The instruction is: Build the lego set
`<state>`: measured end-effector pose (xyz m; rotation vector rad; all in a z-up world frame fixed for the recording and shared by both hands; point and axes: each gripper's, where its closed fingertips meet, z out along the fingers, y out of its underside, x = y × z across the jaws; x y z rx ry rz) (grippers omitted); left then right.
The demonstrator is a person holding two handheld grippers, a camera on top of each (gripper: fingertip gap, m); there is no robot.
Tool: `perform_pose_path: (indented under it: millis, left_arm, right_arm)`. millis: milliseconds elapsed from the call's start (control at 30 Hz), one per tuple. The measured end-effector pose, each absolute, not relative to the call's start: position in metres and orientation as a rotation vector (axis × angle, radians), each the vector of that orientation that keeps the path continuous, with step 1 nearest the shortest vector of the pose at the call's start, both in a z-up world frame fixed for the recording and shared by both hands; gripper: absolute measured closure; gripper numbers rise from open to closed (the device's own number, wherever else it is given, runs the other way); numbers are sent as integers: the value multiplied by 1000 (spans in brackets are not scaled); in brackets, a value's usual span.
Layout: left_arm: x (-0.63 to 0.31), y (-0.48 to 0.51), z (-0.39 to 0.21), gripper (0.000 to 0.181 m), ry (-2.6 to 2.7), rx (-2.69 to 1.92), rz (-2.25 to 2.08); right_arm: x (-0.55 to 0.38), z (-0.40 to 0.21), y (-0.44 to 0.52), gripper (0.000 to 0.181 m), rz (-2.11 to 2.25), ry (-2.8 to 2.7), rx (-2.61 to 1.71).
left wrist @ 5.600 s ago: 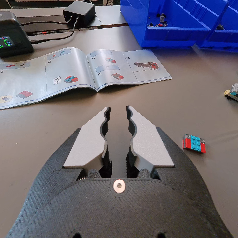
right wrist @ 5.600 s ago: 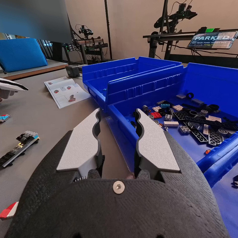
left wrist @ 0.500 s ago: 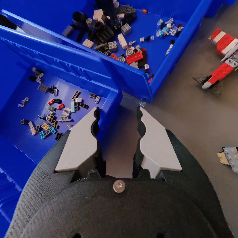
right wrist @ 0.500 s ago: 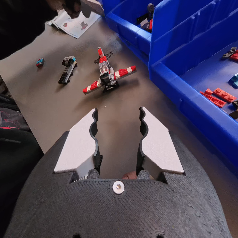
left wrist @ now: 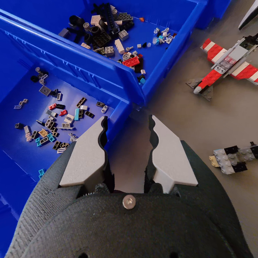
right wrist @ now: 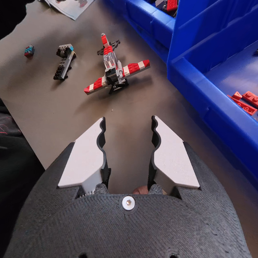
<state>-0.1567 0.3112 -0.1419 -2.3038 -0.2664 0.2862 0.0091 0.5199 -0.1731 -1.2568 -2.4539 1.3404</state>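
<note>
A small lego plane (right wrist: 111, 65) stands on the bench (right wrist: 125, 111), built of studded plastic bricks: red-and-white striped wings, a clear canopy, a black nose with a propeller, and a red-and-white tail over dark grey tailplanes. In the left wrist view the same plane (left wrist: 229, 61) lies at the upper right, seen from above.

Left of it in the right wrist view sits a long, narrow sub-build (right wrist: 64, 61) of black and grey plates with one teal corner; in the left wrist view this sub-build (left wrist: 234, 157) shows flat grey and black studded plates and a tan end. Farther left is a small block (right wrist: 29, 51) of red and teal bricks. A corner of a paper booklet (right wrist: 69, 7) shows at the top edge.

The bench is smooth, matte grey-brown. Blue moulded plastic bins with ribbed walls stand along it. The near bin (left wrist: 118, 111) holds tiny loose pieces in black, grey, teal, tan and red. The next bin (left wrist: 174, 48) holds larger pieces: black plates, round dark wheels, grey and white bricks, a red brick, clear studs. In the right wrist view a third bin (right wrist: 209, 97) holds flat red plates.

The left gripper (left wrist: 127, 118) hovers over the near bin's corner, its jaws released and empty. The right gripper (right wrist: 128, 118) hovers over bare bench in front of the plane, jaws likewise spread with nothing between them. Both have pale grey wedge fingers with wavy black inner edges on a coarse black printed body.
</note>
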Motion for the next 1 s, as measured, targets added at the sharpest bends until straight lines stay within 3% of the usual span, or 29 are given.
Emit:
perform_pose_path:
  millis: [133, 300, 600, 1000]
  left_arm:
    - [-151, 310, -139, 118, -261, -2277, 296]
    - [-165, 280, -91, 118, -400, -2050, 452]
    - [-224, 69, -40, 124, -1055, -1453, 685]
    - [-233, 14, -138, 117, -1265, -1634, 528]
  right_arm:
    - [9, -176, 520, 111, 1302, -2467, -1261]
    - [7, -175, 521, 111, 1306, -2437, -1273]
    - [6, -178, 520, 111, 1279, -2463, -1282]
    - [7, -176, 522, 111, 1271, -2425, -1282]
